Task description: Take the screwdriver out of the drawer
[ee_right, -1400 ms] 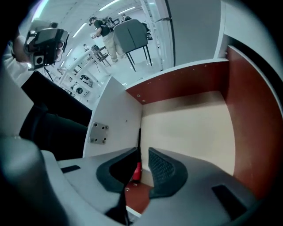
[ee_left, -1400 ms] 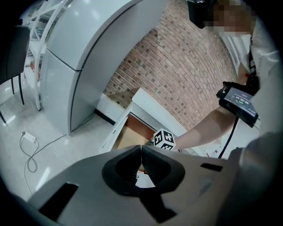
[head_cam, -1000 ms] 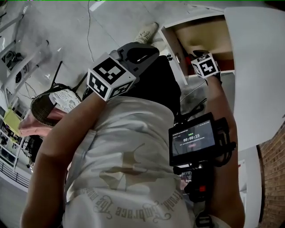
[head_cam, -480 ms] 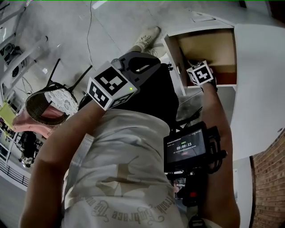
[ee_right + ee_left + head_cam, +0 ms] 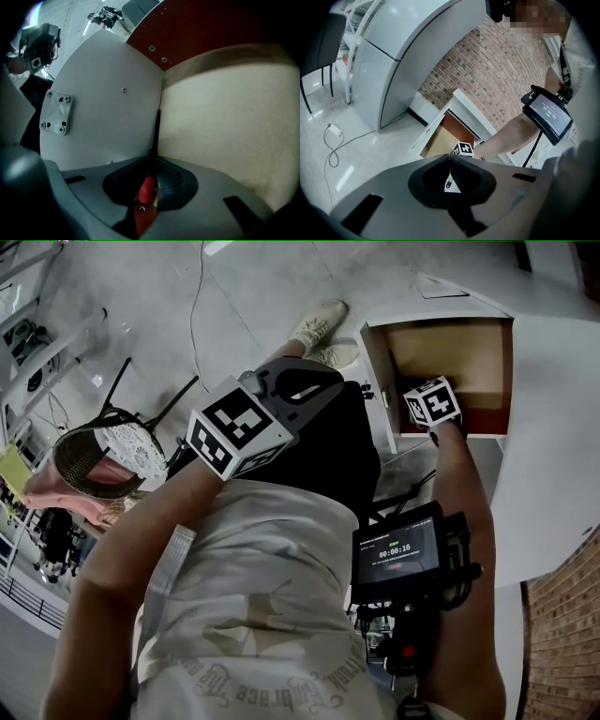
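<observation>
The drawer (image 5: pixel 377 381) stands pulled open from a white cabinet, its pale floor (image 5: pixel 234 117) bare but for the screwdriver (image 5: pixel 146 187). That tool has a red handle and a thin black shaft running along the white side wall (image 5: pixel 108 117). My right gripper (image 5: pixel 149 190) reaches down into the drawer with its jaws closing, and the red handle is caught between the pads. From the head view only its marker cube (image 5: pixel 433 401) shows. My left gripper (image 5: pixel 309 390) hangs in front of my body, away from the drawer (image 5: pixel 440 140), shut on nothing (image 5: pixel 450 161).
The white cabinet top (image 5: pixel 553 427) lies right of the drawer, and a brick wall (image 5: pixel 562 634) runs beyond it. A screen (image 5: pixel 398 554) is strapped to my right forearm. A woven-seat chair (image 5: pixel 103 456) and a floor cable (image 5: pixel 192 306) are at left.
My right gripper has sunk deeper into the drawer. The left gripper has dropped a little in front of my body. The view has shifted and shows more of the drawer.
</observation>
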